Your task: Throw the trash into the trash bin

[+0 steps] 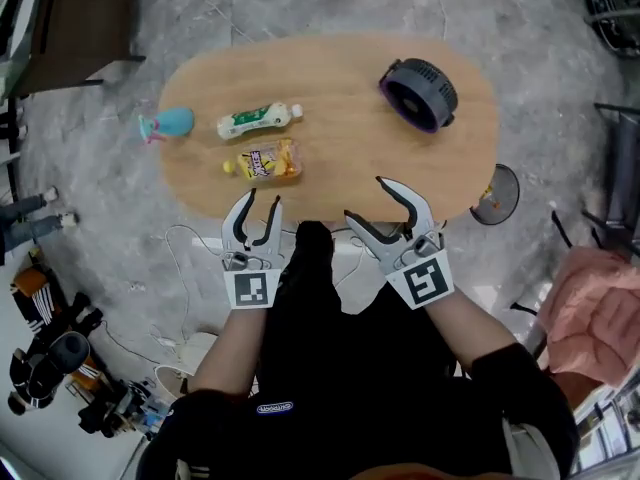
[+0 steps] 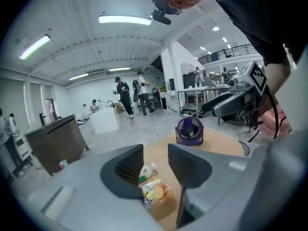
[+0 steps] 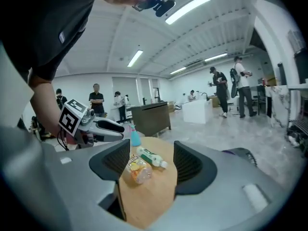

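On the oval wooden table (image 1: 340,128) lie a yellow snack packet (image 1: 265,161) and a white-and-green bottle (image 1: 258,119). Past the table's right end a small round bin (image 1: 495,194) stands on the floor with something orange inside. My left gripper (image 1: 262,200) hovers open and empty over the near table edge, just short of the packet. My right gripper (image 1: 364,198) is open and empty beside it. The left gripper view shows the packet (image 2: 156,192) and bottle (image 2: 147,171) between its jaws. In the right gripper view, packet (image 3: 136,169) and bottle (image 3: 151,158) lie ahead.
A purple-and-black fan (image 1: 418,93) sits on the table's far right. A blue spray bottle (image 1: 165,123) lies at the left end. A dark cabinet (image 1: 80,18) stands far left; pink cloth (image 1: 600,308) lies at right. White cables (image 1: 180,268) run on the floor.
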### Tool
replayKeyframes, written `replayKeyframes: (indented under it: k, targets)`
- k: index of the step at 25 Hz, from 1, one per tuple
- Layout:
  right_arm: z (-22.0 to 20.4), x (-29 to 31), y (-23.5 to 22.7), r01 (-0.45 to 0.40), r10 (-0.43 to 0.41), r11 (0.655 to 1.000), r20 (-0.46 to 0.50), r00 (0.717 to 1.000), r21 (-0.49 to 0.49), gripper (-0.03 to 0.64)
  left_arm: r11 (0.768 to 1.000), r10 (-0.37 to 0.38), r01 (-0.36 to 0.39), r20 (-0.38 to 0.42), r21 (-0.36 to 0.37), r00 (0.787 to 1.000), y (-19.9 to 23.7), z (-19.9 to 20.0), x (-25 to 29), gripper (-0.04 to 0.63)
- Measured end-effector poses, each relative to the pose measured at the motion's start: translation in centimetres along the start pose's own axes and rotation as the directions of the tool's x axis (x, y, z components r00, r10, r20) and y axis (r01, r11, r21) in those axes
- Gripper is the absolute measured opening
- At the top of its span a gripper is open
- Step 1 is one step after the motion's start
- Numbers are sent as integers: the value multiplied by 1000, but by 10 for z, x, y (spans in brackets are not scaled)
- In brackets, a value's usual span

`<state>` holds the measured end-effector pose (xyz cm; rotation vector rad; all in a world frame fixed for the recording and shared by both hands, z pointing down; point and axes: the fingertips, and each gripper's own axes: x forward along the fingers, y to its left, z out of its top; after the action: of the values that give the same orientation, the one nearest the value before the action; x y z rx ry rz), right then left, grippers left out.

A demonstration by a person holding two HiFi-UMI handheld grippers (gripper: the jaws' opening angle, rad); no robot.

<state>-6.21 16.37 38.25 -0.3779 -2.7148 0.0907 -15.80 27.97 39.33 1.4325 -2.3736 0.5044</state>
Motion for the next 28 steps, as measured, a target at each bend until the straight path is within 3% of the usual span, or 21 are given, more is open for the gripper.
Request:
replayKeyframes:
  k: [2,4,7,12,15,18,21,25,27,28]
  targets:
    - [0,28,20,-82,80,995,-47,996,-51,318,999,37,-38,12,12,999,20,-10,-11,160]
    - [-4,55,38,-151,145,986,-86,986,-71,341,996,42,-42,7,81,999,34,-21,-21,160]
    - [-21,96,61,-237,216,964,-167,962,-119,397,996,87,-87,-7,7,996,54,-44,-37,163]
    - [-46,162,91,-359,263,883,-314,912,-302,430,992,124,-124,-42,-3,991,87,-73,-65,166]
    - [-60,198,114,-412,270,842,-389,881,-349,434,990,144,-143,-51,11,988,99,-87,-86,166]
    - [-71,240,142,-448,255,799,-448,857,-401,433,979,187,-191,-67,-68,980,116,-108,-110,166]
    - [-82,278,167,-494,244,740,-503,829,-456,430,977,204,-208,-76,-48,976,134,-125,-134,166]
    - [-114,309,180,-575,180,659,-640,747,-486,430,938,267,-283,-104,-200,958,146,-151,-168,166]
    - [-130,321,183,-617,127,606,-705,698,-502,421,926,285,-305,-117,-224,951,151,-160,-183,166]
    - [-135,326,185,-637,104,583,-730,675,-505,401,930,286,-305,-116,-203,951,154,-162,-189,166]
